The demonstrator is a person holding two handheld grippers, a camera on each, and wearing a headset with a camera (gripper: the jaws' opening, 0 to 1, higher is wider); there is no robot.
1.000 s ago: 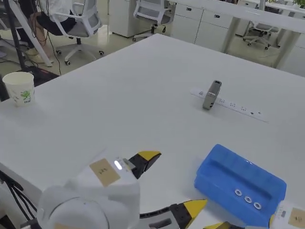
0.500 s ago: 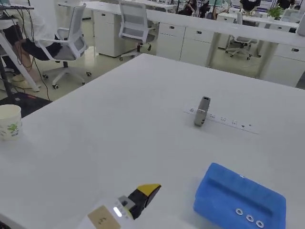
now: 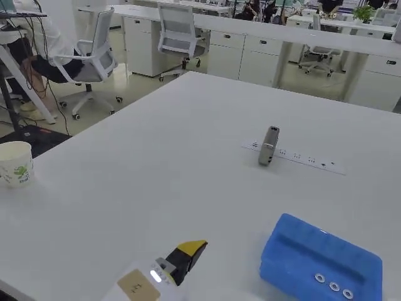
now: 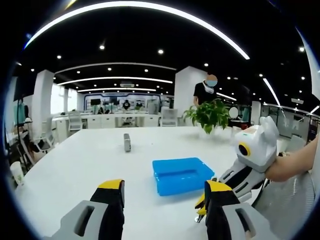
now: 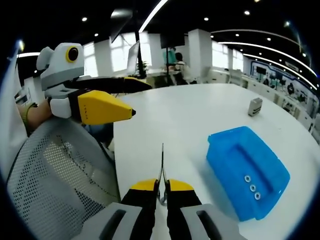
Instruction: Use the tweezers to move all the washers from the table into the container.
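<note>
The left claw (image 4: 164, 189) is held spread; tweezers (image 5: 162, 164) are pinched in the right claw (image 5: 162, 186); three washers (image 5: 252, 188) are seen inside the blue container (image 5: 226, 149).

1. Left gripper (image 4: 165, 187) up first: grey jaws going black, capped in bright yellow.
2. On its white body there's a tan label (image 3: 136, 287), and a small white light (image 3: 155, 274), lit.
3. Right gripper (image 5: 161, 184): same livery, grey, black, yellow tips.
4. From the left gripper view, its shell is white and ribbed.
</note>
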